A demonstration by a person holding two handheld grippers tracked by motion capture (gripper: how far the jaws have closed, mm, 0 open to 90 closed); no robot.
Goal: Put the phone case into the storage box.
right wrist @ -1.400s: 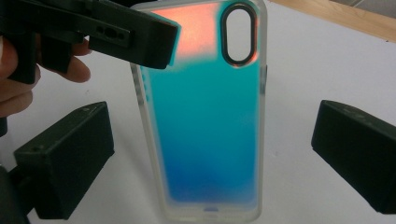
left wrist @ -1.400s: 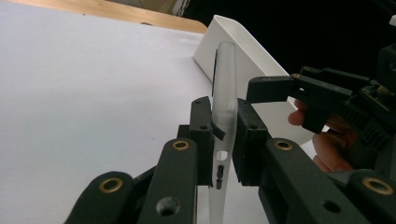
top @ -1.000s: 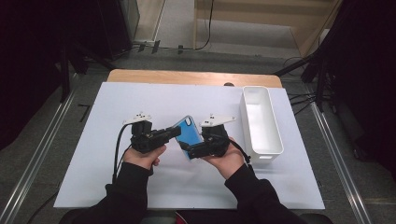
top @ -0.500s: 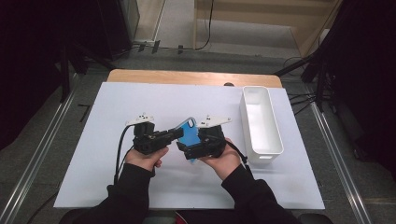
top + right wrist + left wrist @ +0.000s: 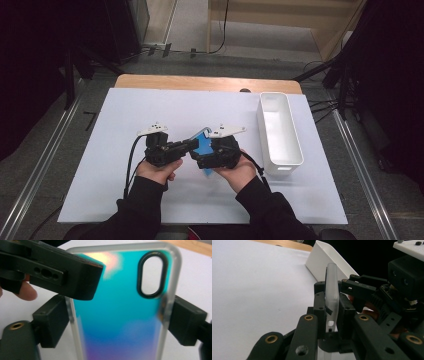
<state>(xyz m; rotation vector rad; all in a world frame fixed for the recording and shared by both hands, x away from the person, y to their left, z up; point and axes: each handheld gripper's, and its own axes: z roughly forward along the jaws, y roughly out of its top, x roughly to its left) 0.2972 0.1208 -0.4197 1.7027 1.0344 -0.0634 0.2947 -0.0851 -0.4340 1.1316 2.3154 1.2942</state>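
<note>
A phone case (image 5: pixel 202 142) with a clear rim and an iridescent blue back is held above the white mat between both grippers. In the left gripper view, my left gripper (image 5: pixel 331 315) is shut across the thickness of the phone case (image 5: pixel 331 287), which stands edge-on. My right gripper (image 5: pixel 118 325) is shut on the phone case (image 5: pixel 120 315) across its width, with a pad on each long edge. The oval camera cut-out (image 5: pixel 150 275) is at the case's far end. From above, the left gripper (image 5: pixel 192 145) and right gripper (image 5: pixel 202 161) meet at the case.
A long white bin (image 5: pixel 279 131) stands empty at the right side of the mat (image 5: pixel 125 110), also seen as the bin (image 5: pixel 324 260) beyond the case. A wooden table edge (image 5: pixel 200 82) runs along the back. Dark floor and metal rails flank the table.
The two hands have drawn slightly closer together around the case. The case stays in the same place above the mat.
</note>
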